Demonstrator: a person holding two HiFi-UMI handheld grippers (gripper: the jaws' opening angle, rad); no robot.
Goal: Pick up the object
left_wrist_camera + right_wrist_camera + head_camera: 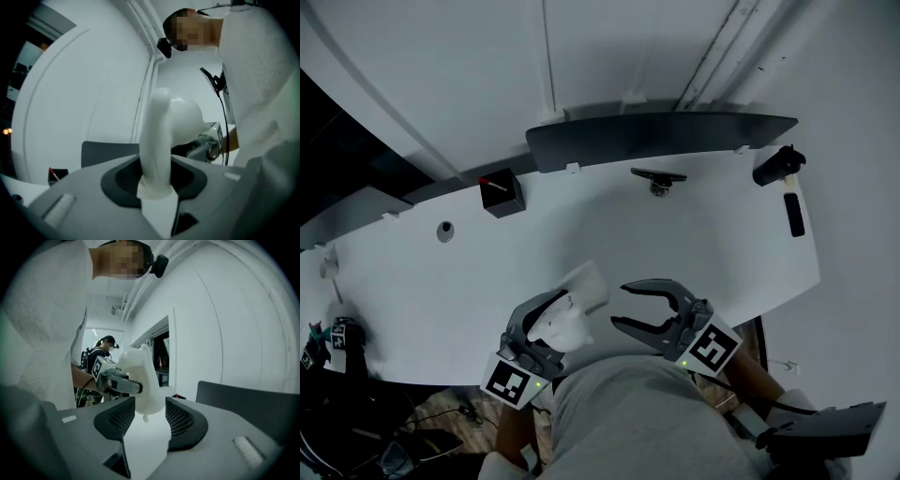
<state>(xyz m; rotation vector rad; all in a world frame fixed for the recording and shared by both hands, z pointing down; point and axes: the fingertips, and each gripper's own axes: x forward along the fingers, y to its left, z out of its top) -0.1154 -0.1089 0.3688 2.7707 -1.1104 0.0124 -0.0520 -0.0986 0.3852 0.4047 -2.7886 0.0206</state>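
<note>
1. The left gripper has its jaws pinching the white object, which sits over the near edge of the white tabletop.
2. The right gripper sits just beside it, jaws spread, facing the object without touching it.

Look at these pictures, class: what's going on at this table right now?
A person stands at a white table with a hand-held gripper in each hand. The left hand-held gripper is clamped on a white object, which seems to be lifted clear of the table. The right hand-held gripper is open and empty, its jaws pointing at that object from close by without touching it.
</note>
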